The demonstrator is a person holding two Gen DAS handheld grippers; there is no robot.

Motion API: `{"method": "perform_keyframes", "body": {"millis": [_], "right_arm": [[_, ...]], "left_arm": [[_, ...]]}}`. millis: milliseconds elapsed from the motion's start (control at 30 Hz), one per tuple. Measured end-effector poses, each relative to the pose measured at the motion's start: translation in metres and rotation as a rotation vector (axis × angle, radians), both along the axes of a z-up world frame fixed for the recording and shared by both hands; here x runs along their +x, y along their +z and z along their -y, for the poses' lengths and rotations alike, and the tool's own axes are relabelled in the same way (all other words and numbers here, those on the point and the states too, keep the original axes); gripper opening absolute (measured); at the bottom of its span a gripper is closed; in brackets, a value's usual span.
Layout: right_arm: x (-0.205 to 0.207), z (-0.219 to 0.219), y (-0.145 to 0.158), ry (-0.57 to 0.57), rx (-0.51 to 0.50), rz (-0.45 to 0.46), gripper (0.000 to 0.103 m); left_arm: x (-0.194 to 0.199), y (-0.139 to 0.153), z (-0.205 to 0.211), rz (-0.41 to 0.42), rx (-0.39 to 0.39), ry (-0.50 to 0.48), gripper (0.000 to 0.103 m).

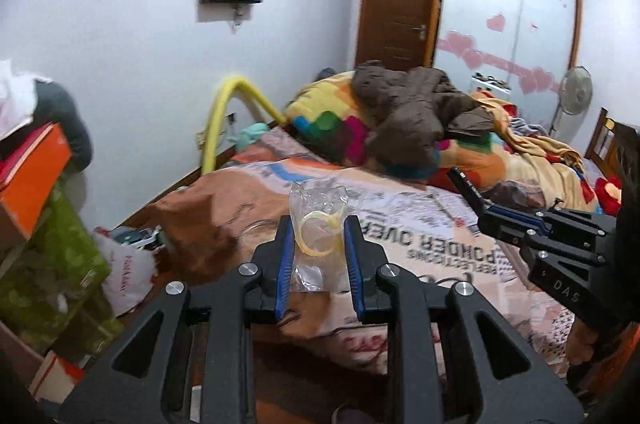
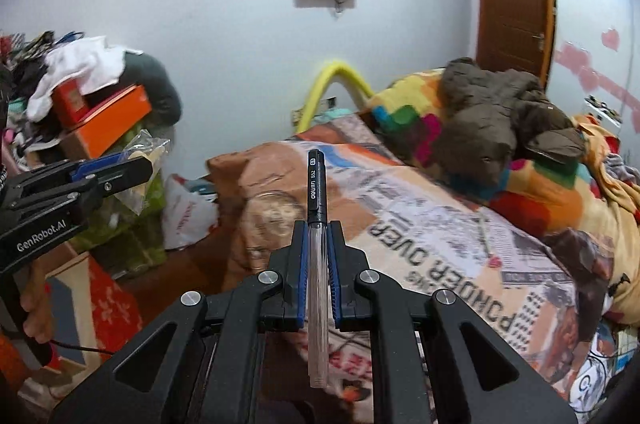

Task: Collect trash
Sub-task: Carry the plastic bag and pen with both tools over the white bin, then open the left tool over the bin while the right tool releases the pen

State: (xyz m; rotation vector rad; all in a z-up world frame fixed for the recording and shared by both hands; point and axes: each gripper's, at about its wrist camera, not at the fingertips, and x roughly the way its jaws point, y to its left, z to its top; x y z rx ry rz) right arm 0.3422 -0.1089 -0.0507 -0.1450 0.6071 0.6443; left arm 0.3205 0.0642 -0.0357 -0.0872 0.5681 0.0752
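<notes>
My left gripper (image 1: 318, 224) is shut on a clear plastic bag (image 1: 318, 220) with a yellow ring inside, held above the bed's near corner. The same bag shows in the right wrist view (image 2: 150, 153), sticking out of the left gripper (image 2: 144, 163) at the left. My right gripper (image 2: 317, 226) is shut on a pen (image 2: 316, 191) with a black cap and clear barrel that points forward between the pads. In the left wrist view the right gripper (image 1: 486, 209) comes in from the right, with the pen (image 1: 466, 185) tilted up to the left.
A bed (image 1: 400, 224) with a printed newspaper-pattern cover fills the middle, with a colourful quilt and a brown jacket (image 1: 412, 103) further back. Stacked boxes and clothes (image 2: 100, 115) stand at the left, with a white plastic bag (image 1: 128, 272) on the floor beside the bed.
</notes>
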Motion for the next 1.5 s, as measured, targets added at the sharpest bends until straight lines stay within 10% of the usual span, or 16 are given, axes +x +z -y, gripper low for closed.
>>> {"method": "perform_keyframes", "body": {"millis": [700, 1500], "right_arm": [[-0.066, -0.166, -0.051, 0.301, -0.072, -0.117, 0.009], [-0.102, -0.290, -0.238, 0.467, -0.342, -0.506, 0.009]], "left_arm": [[-0.116, -0.105, -0.174, -0.165, -0.173, 0.297, 0.024], [-0.197, -0.319, -0.251, -0.488, -0.518, 0.534, 0.024]]}}
